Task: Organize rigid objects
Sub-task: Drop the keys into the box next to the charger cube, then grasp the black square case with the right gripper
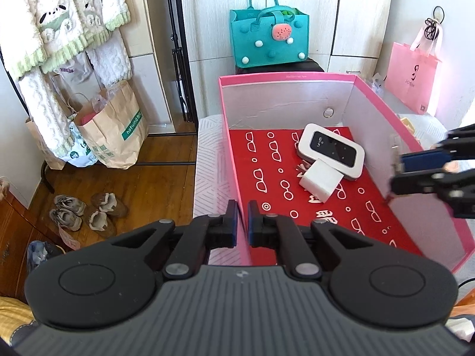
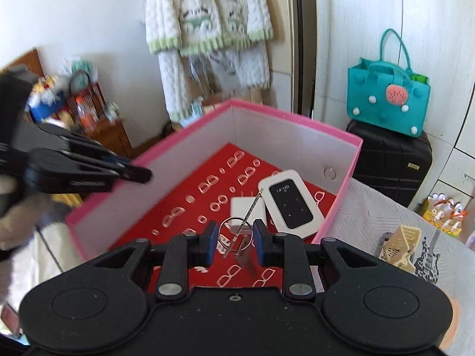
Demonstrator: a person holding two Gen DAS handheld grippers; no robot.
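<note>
Dangling between the right gripper [image 2: 232, 241] pads, the key ring [image 2: 235, 233] hangs over the pink box [image 2: 297, 117]: light, stiff, slippery metal, likely best pinched across the ring. The left gripper [image 1: 242, 225] is closed on the box's near wall.

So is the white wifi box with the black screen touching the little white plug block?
Touching. In the left wrist view the wifi box rests its near edge on the plug block.

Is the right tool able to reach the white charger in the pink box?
Not freely: the right tool is shut on a key ring, though the charger lies uncovered in the open-topped box.
</note>
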